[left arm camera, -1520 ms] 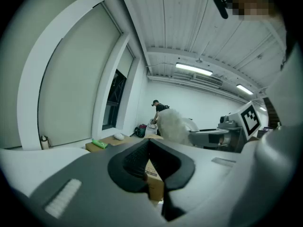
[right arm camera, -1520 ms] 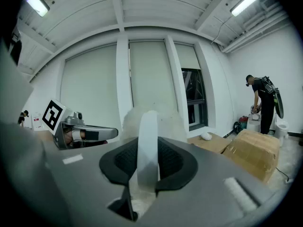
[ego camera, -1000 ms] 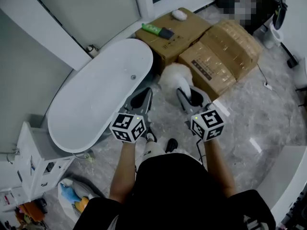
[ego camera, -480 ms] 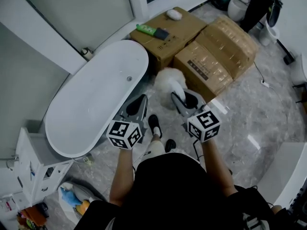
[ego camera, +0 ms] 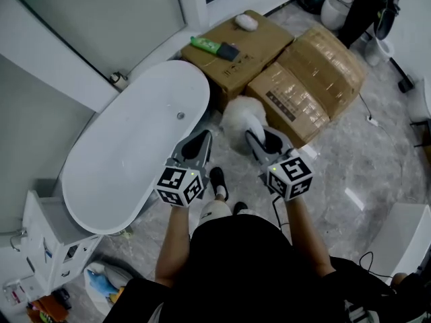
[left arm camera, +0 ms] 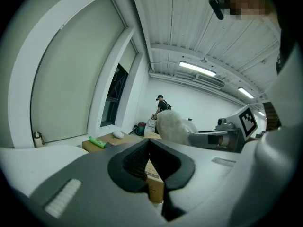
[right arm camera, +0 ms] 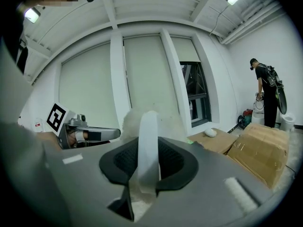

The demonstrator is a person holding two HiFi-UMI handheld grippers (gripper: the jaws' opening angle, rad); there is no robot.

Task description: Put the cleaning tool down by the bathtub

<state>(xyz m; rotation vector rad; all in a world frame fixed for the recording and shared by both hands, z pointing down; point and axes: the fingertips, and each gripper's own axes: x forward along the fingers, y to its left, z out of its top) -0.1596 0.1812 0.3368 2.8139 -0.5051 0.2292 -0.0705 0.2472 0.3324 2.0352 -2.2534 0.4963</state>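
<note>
The cleaning tool is a fluffy white duster (ego camera: 240,118) with a white handle (right arm camera: 147,143). My right gripper (ego camera: 258,138) is shut on that handle, and the fluffy head sticks out past its jaws above the marble floor. The white oval bathtub (ego camera: 135,143) lies to the left, its near end beside my left gripper (ego camera: 199,143). In the left gripper view the left gripper (left arm camera: 149,142) has its jaw tips together with nothing between them, and the duster (left arm camera: 171,126) shows to its right. The right gripper (right arm camera: 147,141) view shows the handle pinched upright between the pads.
Two cardboard boxes (ego camera: 232,56) (ego camera: 313,79) stand just beyond the duster; the nearer carries a green bottle (ego camera: 205,44) and a white lump (ego camera: 246,21). A white cabinet (ego camera: 47,237) is at the tub's near left. A person (ego camera: 363,5) stands at the far right.
Both grippers have moved a little forward together, towards the boxes and the tub's end. The duster has stayed in the right gripper. The person's foot has shifted.
</note>
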